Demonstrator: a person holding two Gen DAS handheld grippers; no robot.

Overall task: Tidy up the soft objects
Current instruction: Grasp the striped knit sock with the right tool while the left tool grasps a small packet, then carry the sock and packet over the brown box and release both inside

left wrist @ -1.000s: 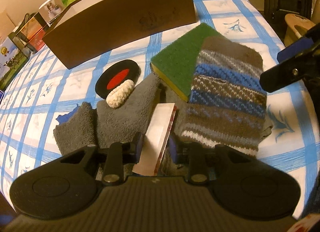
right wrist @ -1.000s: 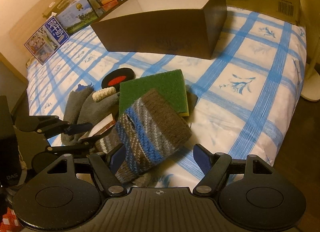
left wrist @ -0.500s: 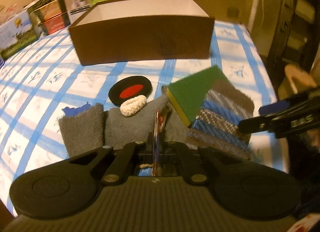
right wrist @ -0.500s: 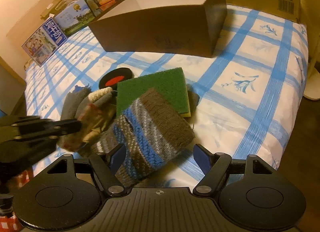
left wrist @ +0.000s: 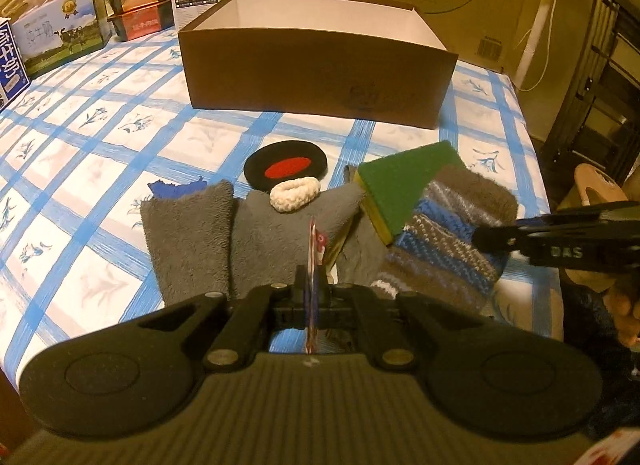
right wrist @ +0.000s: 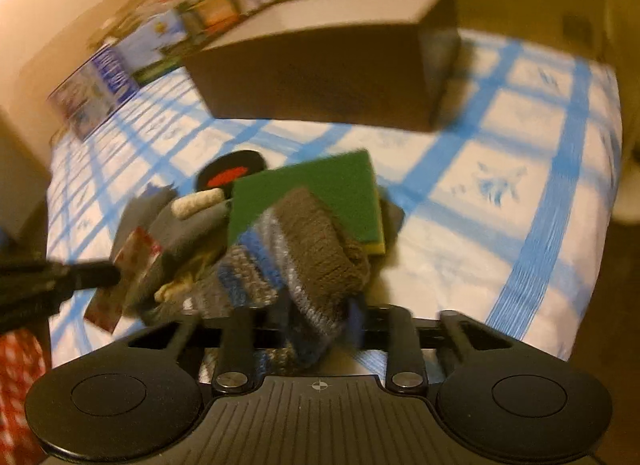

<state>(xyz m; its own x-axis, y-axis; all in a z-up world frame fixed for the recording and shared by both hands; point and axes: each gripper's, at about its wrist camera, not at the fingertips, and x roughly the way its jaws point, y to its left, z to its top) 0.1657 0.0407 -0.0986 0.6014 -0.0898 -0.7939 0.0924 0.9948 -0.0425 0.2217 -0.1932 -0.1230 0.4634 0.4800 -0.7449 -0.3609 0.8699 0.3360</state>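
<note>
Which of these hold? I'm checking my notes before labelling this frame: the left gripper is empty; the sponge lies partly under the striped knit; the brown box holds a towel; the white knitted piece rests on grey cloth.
1. Left gripper empty: false, it pinches a thin flat packet.
2. Green sponge partly under striped knit: true.
3. Brown box holds a towel: false, the visible inside shows only white walls.
4. White knitted piece rests on grey cloth: true.
</note>
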